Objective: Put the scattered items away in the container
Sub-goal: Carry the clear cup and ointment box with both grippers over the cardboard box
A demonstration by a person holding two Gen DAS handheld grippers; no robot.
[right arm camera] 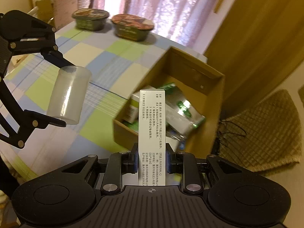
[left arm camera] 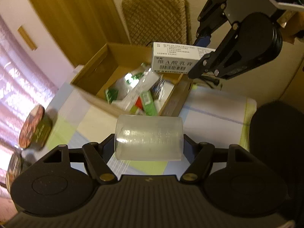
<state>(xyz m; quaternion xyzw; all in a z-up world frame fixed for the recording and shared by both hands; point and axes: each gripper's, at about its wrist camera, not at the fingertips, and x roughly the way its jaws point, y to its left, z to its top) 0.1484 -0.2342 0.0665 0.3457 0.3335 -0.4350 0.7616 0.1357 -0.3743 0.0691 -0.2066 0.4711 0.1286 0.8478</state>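
Carrying one item apiece, both claws are near the cardboard box, which already holds several green-and-white packets and cartons. The left claw pinches a clear measuring cup sideways between its fingers, in the air short of the box's near wall. The right claw pinches a white medicine carton by one end, the carton reaching forward from it over the open box.

By my judgement the tidying is well along: much is inside, and these two items wait only to be let go. Two lidded food bowls stand on the checked tabletop well beyond the left claw; whether they belong to the job I cannot tell.

Only the right wrist view shows both bowls plainly, along with the cup's open mouth and the left claw from the side. The left wrist view alone shows the carton's large printed face with its barcode, the cup's graduation marks, and the right claw's blue pad against the carton.
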